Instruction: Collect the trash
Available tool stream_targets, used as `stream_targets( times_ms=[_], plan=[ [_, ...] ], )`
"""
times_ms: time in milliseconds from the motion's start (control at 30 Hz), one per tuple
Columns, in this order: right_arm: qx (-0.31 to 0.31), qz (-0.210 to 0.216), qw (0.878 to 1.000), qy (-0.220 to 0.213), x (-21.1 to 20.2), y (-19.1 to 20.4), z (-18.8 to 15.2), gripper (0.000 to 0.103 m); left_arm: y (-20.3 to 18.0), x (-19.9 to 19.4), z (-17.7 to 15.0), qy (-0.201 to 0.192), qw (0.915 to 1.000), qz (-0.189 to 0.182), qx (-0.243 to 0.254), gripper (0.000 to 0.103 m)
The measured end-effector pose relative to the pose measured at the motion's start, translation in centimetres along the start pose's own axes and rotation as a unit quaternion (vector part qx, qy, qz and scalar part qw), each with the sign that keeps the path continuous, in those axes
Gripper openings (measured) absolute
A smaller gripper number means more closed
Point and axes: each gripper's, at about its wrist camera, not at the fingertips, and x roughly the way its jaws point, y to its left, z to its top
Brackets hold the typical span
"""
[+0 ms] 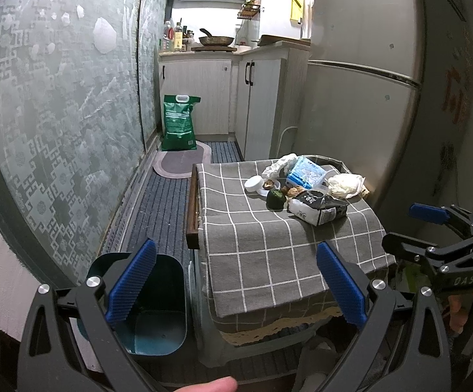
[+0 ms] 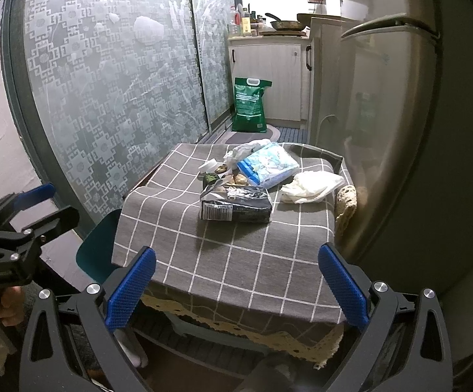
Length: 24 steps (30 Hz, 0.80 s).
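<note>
Trash lies in a loose cluster toward the far end of a small table draped in a grey checked cloth, close to a fridge. Nearest the cameras is a crumpled black-and-white packet, with a blue-and-white plastic pack just behind it and a wad of white plastic to its right. A white round lid, a dark green lump and a few brownish scraps sit to the left of the packet, near one another. On the floor at the table's left side stands a dark teal bin, open at the top. The left claw hangs above the near edge of the table and the bin, fingers spread wide, gripping nothing. The right claw hovers over the near end of the cloth, also spread wide and empty, well short of the packet.
</note>
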Motion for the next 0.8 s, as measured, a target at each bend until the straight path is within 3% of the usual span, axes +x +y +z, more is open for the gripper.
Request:
stream_targets(
  times_ms=[133,200,367,600,800],
  plan=[
    [0.004,0.004,1.000,-0.002,-0.1,0.0,0.1,0.100,1.4,0.3,0.3,0.002,0.9999,-0.012,0.006,0.096],
    [0.006,0.007,1.000,-0.002,-0.2,0.0,0.1,0.100,2.0,0.3,0.6,0.002,0.9998,-0.019,0.010,0.089],
    [0.018,0.036,0.999,0.005,0.3,0.1,0.7,0.100,2.5,0.5,1.9,-0.005,0.9976,-0.059,0.035,0.087],
    [0.033,0.055,0.998,0.017,1.9,0.0,1.8,0.100,2.0,2.2,2.7,0.013,0.9863,-0.134,0.095,0.072],
    [0.028,0.044,0.998,0.038,4.1,-0.1,2.1,0.100,2.2,4.5,3.9,0.027,0.9777,-0.161,0.132,0.058]
  ],
)
